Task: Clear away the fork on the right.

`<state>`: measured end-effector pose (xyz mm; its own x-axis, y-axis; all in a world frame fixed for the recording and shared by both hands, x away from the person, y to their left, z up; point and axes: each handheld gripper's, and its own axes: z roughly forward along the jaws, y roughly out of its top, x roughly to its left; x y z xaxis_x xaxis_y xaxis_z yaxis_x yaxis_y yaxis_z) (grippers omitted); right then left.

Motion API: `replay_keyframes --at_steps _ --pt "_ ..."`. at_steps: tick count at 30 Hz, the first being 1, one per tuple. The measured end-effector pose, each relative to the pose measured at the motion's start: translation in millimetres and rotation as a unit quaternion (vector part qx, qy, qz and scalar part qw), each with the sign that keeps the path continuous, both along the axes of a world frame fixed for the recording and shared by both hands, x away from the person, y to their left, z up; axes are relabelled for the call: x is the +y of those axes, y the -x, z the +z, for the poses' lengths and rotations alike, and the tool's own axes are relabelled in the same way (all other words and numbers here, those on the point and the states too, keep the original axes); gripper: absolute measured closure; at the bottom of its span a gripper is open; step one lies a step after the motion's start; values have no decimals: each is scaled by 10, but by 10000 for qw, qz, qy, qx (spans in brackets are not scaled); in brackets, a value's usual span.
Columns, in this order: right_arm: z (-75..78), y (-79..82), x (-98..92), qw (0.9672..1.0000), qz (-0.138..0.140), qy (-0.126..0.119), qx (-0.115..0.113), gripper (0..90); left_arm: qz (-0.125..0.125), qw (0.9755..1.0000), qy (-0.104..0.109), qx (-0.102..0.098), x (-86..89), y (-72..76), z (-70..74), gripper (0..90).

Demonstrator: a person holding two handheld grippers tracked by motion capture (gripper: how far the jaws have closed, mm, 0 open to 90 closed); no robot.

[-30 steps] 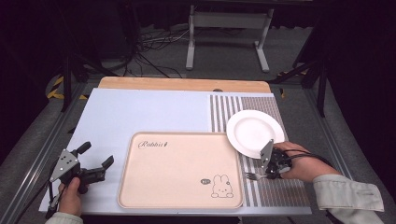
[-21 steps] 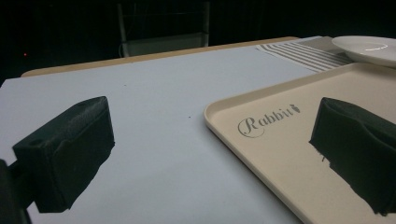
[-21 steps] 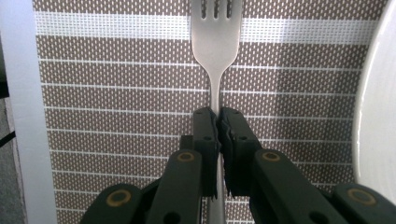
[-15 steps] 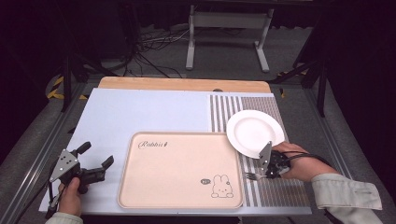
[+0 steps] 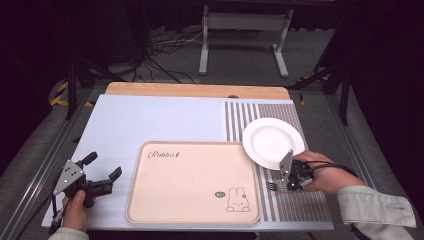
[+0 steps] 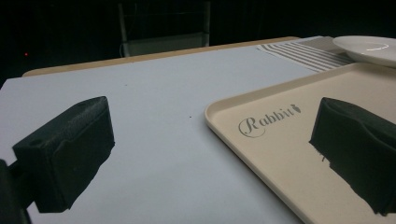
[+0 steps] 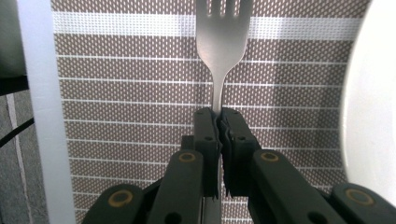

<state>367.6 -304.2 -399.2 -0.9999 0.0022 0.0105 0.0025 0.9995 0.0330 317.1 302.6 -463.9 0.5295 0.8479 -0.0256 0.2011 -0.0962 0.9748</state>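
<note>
Closed further over the past second: jaws of the right gripper (image 7: pixel 218 122), now clenched on the handle of a fork (image 7: pixel 220 44), with both hands otherwise unmoved since the earlier frames. Underneath everything, a table (image 5: pixel 150 117) with a pale blue surface and a wooden strip along its far edge. On its right part, a brown-and-white striped placemat (image 5: pixel 300 205), seen close up in the right gripper view as a woven mesh with pale lines. Toward the near middle, a beige tray (image 5: pixel 192 181) printed with the word "Rabbit" and a small rabbit drawing, bare of any load. At the far right corner of the tray, a round white plate (image 5: pixel 272 142), resting on the placemat and slightly overlapping the tray's edge. Just in front of the plate, the right gripper (image 5: pixel 286 184) low over the placemat, held by a hand in a pale sleeve. Between tray and gripper, the fork (image 5: pixel 271 186), tines pointing toward the tray, lying on or just over the stripes. At the near left corner of the table, the left gripper (image 5: pixel 102 167), jaws released and spread wide, nothing between them, aimed toward the tray's left edge.
</note>
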Motion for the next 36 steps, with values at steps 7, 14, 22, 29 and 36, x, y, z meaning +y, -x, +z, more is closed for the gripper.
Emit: replay_keyframes --at_steps 7,14,22,29,36 --pt "109 9 13 9999 -37 -89 -74 862 9 10000 25 -15 -1 0 -1 3" --pt "242 16 43 9993 -95 -280 -213 862 1 10000 19 1 -1 0 0 3" --pt "425 19 107 9975 -114 -583 -393 862 4 10000 19 4 1 0 0 3" --pt "525 25 195 9958 -100 -793 -456 862 2 10000 24 1 2 1 0 3" --pt "591 21 320 9927 -68 -1086 -527 862 -2 10000 25 -2 4 -1 0 3"
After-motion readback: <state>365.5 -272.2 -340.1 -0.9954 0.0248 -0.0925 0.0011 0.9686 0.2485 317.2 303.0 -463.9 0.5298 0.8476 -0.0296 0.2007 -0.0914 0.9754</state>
